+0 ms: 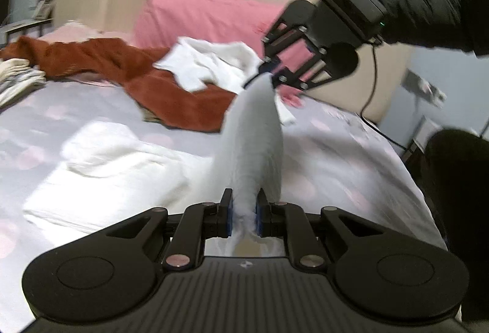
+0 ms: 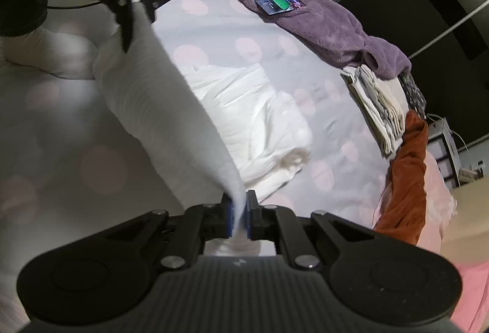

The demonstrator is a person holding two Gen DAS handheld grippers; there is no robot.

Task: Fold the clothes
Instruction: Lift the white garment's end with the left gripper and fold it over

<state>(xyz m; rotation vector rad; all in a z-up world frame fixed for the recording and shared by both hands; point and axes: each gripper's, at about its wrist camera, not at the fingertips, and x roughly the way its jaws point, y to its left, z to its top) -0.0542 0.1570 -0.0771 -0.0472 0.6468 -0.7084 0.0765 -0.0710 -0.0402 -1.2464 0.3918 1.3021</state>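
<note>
Between both hand-held grippers, left point(image 1: 244, 215) and right point(image 2: 239, 215): taut white garment point(image 1: 250, 143).

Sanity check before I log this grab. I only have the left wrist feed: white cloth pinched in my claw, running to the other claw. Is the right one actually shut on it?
Observer: Yes. In the right wrist view the right claw is shut on the white garment, cloth pinched between its blue pads.
Operator: Anything on the bed behind me that my view misses?
Observer: A purple fleece garment lies on the bedsheet.
Operator: Anything on it?
Observer: A phone with its screen lit lies on top.
Operator: Where's the folded pile from there?
Observer: The folded stack sits by the fleece's near end, which overlaps its top.
</note>
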